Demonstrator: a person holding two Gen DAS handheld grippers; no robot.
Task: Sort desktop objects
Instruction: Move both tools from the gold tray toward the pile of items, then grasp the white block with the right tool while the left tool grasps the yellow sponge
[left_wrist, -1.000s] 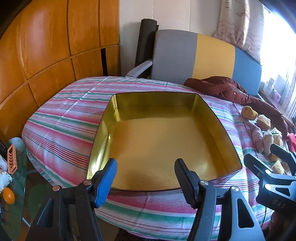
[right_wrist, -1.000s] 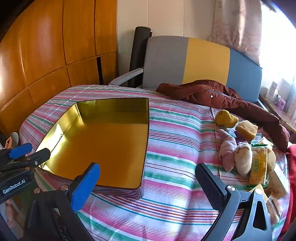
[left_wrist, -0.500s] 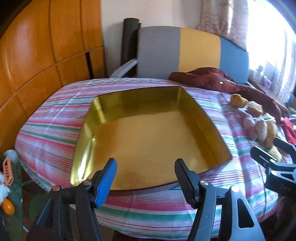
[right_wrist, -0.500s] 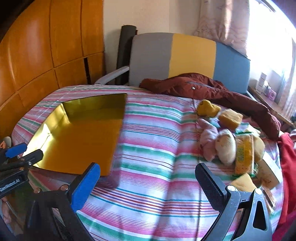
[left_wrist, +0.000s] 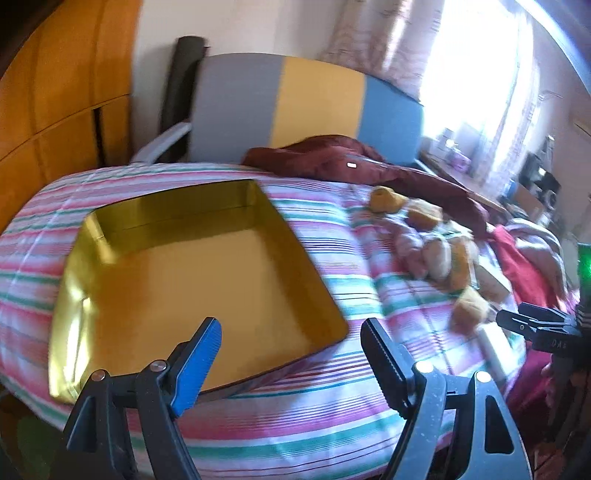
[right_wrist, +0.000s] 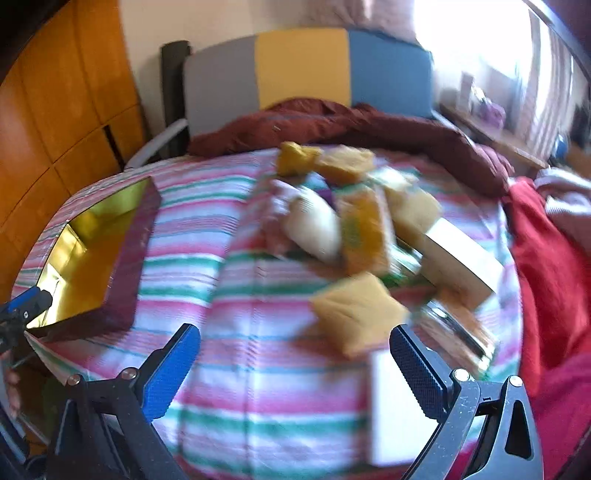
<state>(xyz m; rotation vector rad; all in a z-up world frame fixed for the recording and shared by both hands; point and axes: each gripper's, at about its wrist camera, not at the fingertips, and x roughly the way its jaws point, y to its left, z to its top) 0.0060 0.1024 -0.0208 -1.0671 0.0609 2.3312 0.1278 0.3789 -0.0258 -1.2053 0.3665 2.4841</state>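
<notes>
On the striped cloth, a shiny gold rectangular tray sits beyond both empty, wide-spread hand-held grippers.

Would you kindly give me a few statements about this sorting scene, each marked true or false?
1. The gold tin holds nothing. True.
2. The left hand-held gripper is clamped on a plush toy. False: it is open and holds nothing.
3. The pile of toys lies to the right of the tin on the striped cloth. True.
4. The right hand-held gripper is shut. False: its jaws stand wide apart.
5. A dark red garment lies behind the pile. True.
</notes>
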